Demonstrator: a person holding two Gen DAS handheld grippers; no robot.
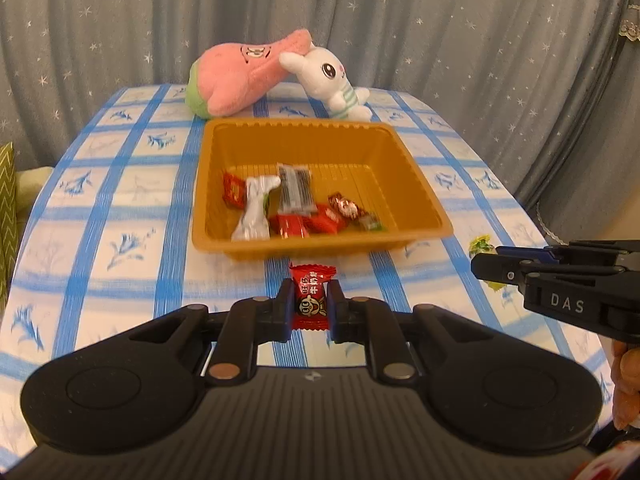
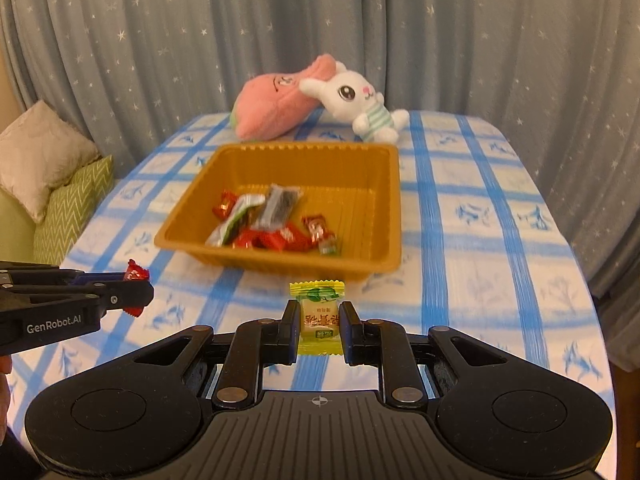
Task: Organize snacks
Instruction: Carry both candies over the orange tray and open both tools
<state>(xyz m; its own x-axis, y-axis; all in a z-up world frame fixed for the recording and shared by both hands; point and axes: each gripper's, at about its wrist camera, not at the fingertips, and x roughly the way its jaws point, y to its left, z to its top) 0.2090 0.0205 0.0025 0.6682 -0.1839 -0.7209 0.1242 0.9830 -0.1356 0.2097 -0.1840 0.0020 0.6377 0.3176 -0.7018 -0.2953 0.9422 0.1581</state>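
Holding two wrapped sweets at once, we list the scene as follows.

Left gripper [image 1: 311, 303]: claw pinching a red candy [image 1: 312, 297] across its middle, wrapper ends left free, held above the table's near edge, just short of the tray.

Right gripper [image 2: 320, 326]: claw pinching a yellow-green candy [image 2: 319, 317] the same way, likewise near the front edge; a mid-wrapper grip, we judge, keeps the piece from slipping.

Orange tray [image 1: 416, 168]: centre of the table [image 1: 120, 184], near wall facing both grippers. Inside, toward its near-left part, a loose heap of snacks [image 1: 288, 208]: red wrappers, a silver packet, a dark bar.

Pink plush [image 1: 244, 72] and white rabbit plush [image 1: 334, 78]: leaning together at the far edge, behind the tray, apart from the work.

Status, by our judgement: collecting is well along; both held pieces await dropping into the tray.
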